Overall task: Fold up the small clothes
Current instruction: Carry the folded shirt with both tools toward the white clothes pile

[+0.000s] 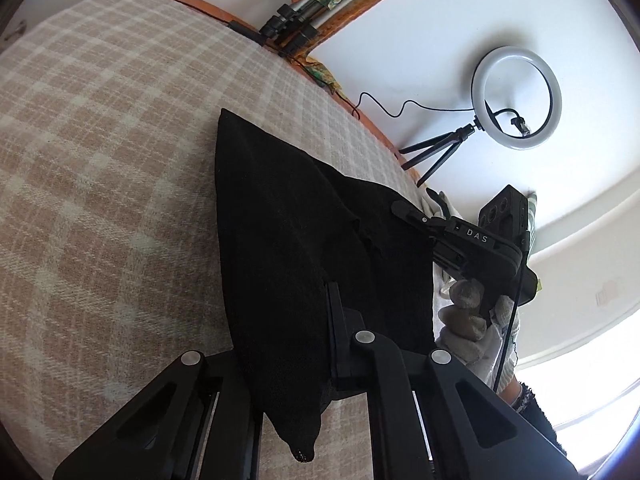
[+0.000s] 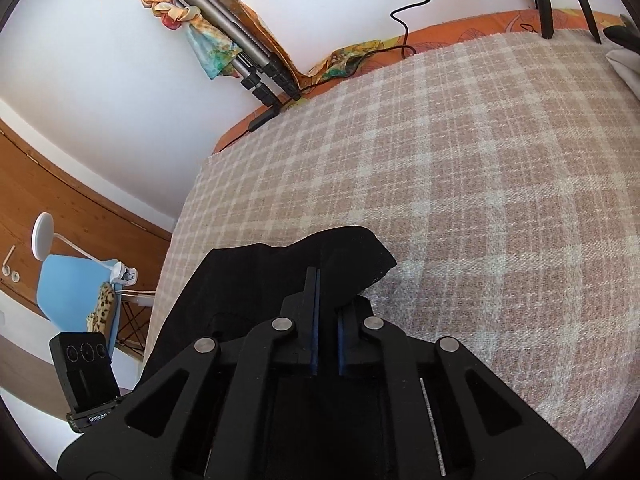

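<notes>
A small black garment (image 1: 288,240) hangs lifted above the checked blanket (image 1: 100,140), with its far corner still resting on the blanket. My left gripper (image 1: 333,292) is shut on the garment's near edge, and a loose tip dangles below the fingers. To the right, my right gripper (image 1: 400,207), carried by a gloved hand (image 1: 468,320), pinches the garment's other edge. In the right wrist view the right gripper (image 2: 317,276) is shut on a fold of the black garment (image 2: 248,280), which drapes away to the left. The left gripper's body (image 2: 86,376) shows at the lower left.
A ring light on a small tripod (image 1: 516,98) stands at the blanket's far edge, its cable trailing along the wall. A folded tripod (image 2: 240,52) leans in the corner with colourful cloth. A blue chair (image 2: 68,284) and white lamp (image 2: 42,236) stand beside the bed. A white cloth (image 2: 628,68) lies far right.
</notes>
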Motion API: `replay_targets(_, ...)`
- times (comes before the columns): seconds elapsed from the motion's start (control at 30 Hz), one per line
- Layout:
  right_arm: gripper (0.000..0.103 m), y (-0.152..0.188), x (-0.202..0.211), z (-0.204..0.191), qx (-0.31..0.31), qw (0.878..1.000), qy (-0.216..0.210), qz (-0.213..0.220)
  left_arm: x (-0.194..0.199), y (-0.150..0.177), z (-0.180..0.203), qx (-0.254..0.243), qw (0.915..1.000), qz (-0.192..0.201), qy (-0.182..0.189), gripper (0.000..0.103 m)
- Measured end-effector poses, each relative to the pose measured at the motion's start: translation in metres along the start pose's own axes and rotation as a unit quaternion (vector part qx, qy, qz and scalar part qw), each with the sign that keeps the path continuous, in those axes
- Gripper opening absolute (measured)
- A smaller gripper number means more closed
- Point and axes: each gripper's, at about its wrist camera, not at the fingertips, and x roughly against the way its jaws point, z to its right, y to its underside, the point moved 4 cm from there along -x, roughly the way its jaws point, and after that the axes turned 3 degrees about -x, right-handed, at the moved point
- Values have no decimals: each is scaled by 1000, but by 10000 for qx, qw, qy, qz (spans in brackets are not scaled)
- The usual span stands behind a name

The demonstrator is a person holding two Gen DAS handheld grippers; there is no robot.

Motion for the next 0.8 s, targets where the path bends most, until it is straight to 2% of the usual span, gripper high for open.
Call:
replay_targets(0.37,7,0,40,-27,340,9992,35,224,-1,-2,41,-401,9988,61,260,6)
replay_targets(0.57,7,-4,72,-17,327,9986,118,387,-15,-3,70,-648,9970,-26,428,6)
replay_targets(0.8,7,-22,121,15,106,9977,208,641,-39,2,117,-877,9937,-42,692,6)
